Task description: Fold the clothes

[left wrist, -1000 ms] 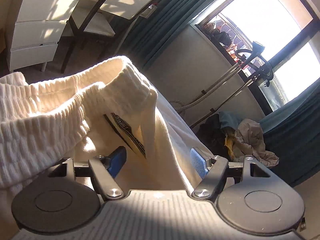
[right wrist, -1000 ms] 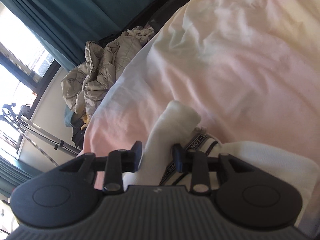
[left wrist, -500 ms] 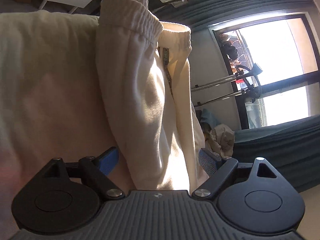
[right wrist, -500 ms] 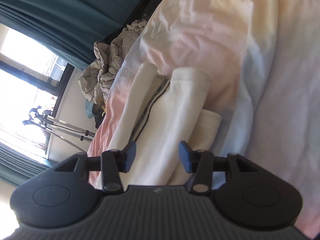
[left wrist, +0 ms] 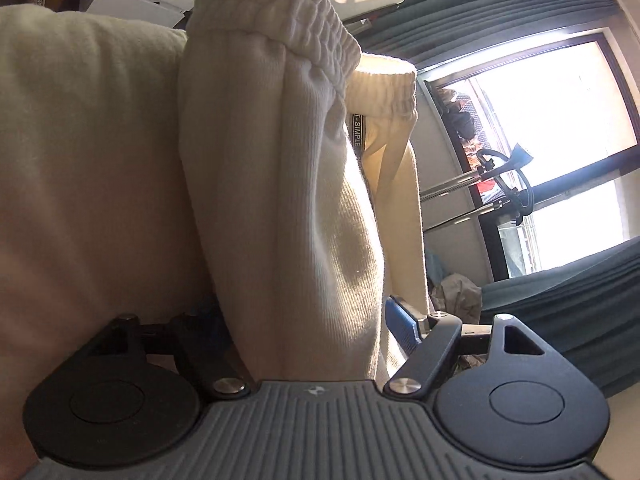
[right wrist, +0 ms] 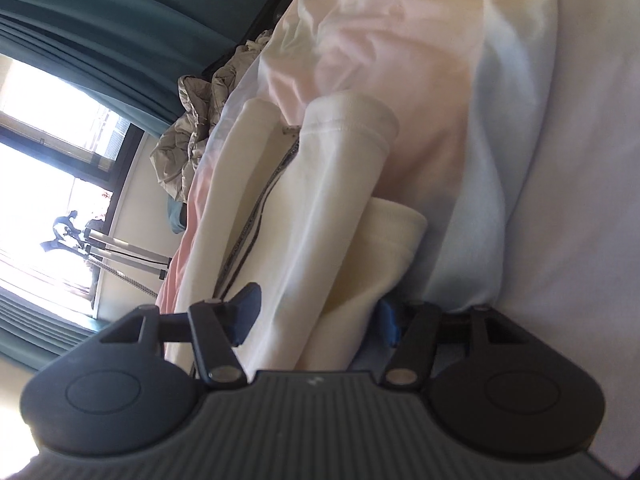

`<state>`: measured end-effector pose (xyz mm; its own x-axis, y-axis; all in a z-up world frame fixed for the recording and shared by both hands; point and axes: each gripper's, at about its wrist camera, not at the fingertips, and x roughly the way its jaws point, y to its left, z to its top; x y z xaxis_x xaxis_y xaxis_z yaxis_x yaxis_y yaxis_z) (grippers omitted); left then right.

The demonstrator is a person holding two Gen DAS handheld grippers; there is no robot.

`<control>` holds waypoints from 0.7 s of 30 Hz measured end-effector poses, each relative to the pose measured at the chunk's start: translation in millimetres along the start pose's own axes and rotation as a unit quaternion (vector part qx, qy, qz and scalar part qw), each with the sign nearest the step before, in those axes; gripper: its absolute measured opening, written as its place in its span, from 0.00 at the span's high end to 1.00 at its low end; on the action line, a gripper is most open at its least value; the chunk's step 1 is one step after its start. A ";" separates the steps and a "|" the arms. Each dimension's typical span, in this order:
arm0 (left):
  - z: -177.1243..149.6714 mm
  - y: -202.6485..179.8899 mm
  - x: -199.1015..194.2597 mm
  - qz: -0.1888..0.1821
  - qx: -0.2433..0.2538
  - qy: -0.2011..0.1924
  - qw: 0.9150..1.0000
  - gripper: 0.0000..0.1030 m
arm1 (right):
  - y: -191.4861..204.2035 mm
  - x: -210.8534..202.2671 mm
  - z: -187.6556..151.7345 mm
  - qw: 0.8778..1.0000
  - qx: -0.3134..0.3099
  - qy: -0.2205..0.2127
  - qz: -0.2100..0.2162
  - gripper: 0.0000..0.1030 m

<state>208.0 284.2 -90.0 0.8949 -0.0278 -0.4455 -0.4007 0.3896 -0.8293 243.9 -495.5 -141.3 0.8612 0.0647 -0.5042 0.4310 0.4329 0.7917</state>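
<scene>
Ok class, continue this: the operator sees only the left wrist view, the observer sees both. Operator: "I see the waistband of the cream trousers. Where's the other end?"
Observer: The leg end of the cream trousers lies between the right tool's spread fingers.
Operator: Do the layers end level there?
Observer: No. The top cuff reaches farther than the shorter layer beside it.
Operator: What is under them?
Observer: A sheet tinted pink, turning pale blue towards the right.
</scene>
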 end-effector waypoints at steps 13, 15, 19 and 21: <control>13.7 -27.7 -29.4 -0.016 0.011 -0.019 1.000 0.86 | 20.2 -41.3 14.1 0.998 -0.005 -0.066 0.016 0.94; 15.7 -34.5 -47.5 -0.022 0.022 -0.014 0.999 0.86 | 21.0 -58.2 14.7 0.997 -0.007 -0.071 0.017 0.94; 13.6 -33.7 -80.8 -0.011 0.030 0.008 0.999 0.86 | -0.7 -92.8 13.7 0.998 0.031 -0.062 0.004 0.94; 9.9 -25.9 -95.2 -0.009 0.038 0.020 0.999 0.86 | -13.8 -107.4 11.0 0.998 0.049 -0.048 -0.012 0.94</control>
<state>135.1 285.8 -22.8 0.8926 -0.0716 -0.4451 -0.3674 0.4566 -0.8103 148.4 -518.3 -94.3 0.8695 -0.0330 -0.4928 0.4731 0.3421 0.8119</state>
